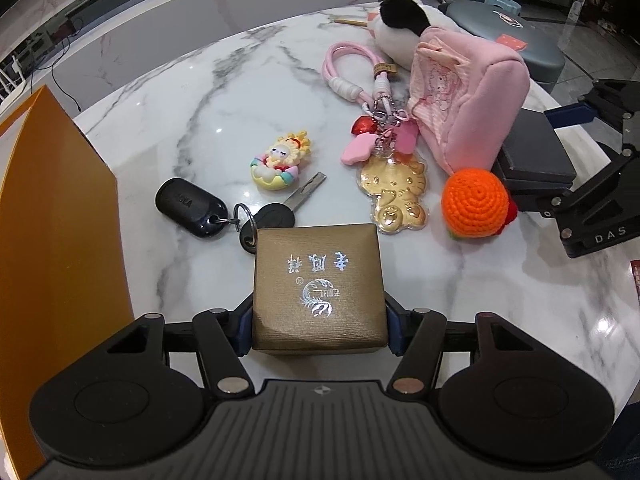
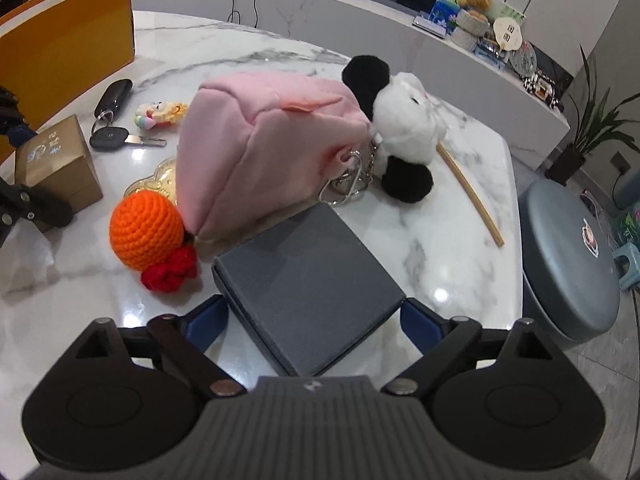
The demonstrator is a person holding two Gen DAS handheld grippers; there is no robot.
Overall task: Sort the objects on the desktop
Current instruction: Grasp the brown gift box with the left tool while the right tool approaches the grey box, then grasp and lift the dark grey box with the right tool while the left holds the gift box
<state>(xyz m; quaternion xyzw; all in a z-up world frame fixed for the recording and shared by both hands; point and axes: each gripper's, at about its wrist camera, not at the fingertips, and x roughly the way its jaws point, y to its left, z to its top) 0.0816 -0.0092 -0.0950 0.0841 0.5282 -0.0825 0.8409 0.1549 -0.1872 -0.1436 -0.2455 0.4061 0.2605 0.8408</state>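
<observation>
So the gold box [image 1: 320,288] sits bottom centre of the left wrist view, flat on the marble table [image 1: 180,92], silver logo on the lid. The left gripper [image 1: 319,330] has it between its blue pads, both pressed against the box sides, so it's clamped on, jaws about as wide as the box

Over in the right wrist view the grey box [image 2: 310,288] is lower centre, lying flat and turned corner-on. The right gripper [image 2: 316,320] straddles it with the jaws spread wide; the right pad is at the box's corner, the left one has a visible gap, so I wouldn't call that a grip, it looks open around it

Going outward in the left view: black key fob [image 1: 191,208] and car key [image 1: 292,204] just above-left of the gold box, the ring end touching its corner. A little cartoon figure charm [image 1: 280,164] above that. Gold cat keychain [image 1: 396,192] with pink cords to the upper right, then an orange crochet ball [image 1: 474,202] right of it, a pink plush pouch [image 1: 468,104] behind, and a panda plush [image 1: 404,20] near the top edge. Orange bag [image 1: 52,220] fills the left side

In the right view a wooden stick [image 2: 468,192] lies right of the panda, and a grey round stool [image 2: 568,264] sits off the table's right edge
</observation>
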